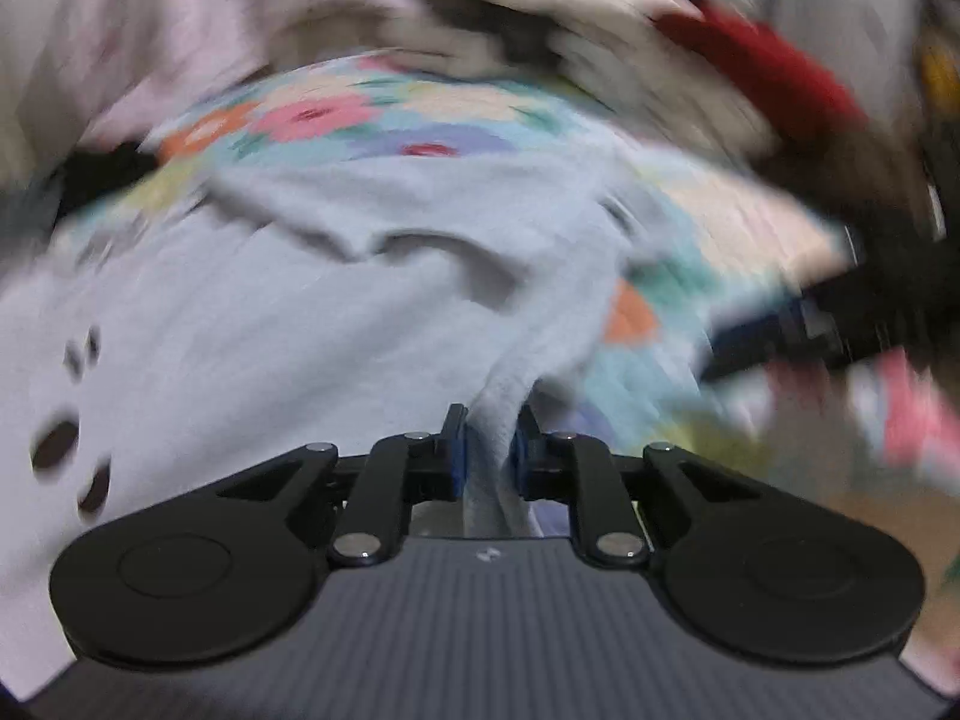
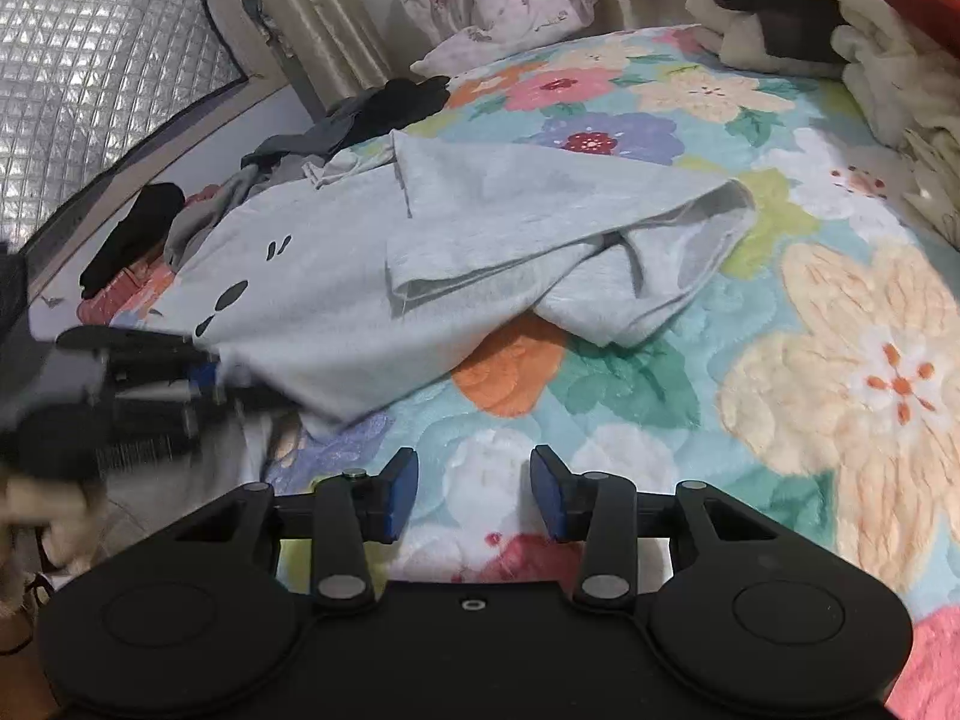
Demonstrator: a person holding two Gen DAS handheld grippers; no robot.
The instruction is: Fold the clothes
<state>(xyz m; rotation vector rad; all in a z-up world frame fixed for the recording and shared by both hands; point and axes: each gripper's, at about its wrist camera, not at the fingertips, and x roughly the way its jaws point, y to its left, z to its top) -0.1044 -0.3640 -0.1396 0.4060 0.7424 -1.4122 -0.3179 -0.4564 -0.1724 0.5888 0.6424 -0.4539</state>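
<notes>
- Shirt (image 2: 336,276), pale grey with dark marks, lies ahead of both grippers on the flowered blanket (image 2: 840,360); its far part is already doubled over the body, so a first fold looks done.
- Left gripper (image 1: 489,450) has its jaws nearly together on a bunched edge of the shirt, cloth pinched between the blue pads; seen from the right wrist, that corner sits at the shirt's near left edge, probably the handle for lifting the next fold.
- Right gripper (image 2: 474,495) holds nothing, jaws partly apart, with bare blanket in front of its fingertips; the shirt's near hem lies just beyond and to the left.
- Dark clothes (image 2: 384,108) sit heaped well past the shirt, likely waiting their turn.
- Left wrist view is blurred, so exactly how much cloth is caught cannot be told.
</notes>
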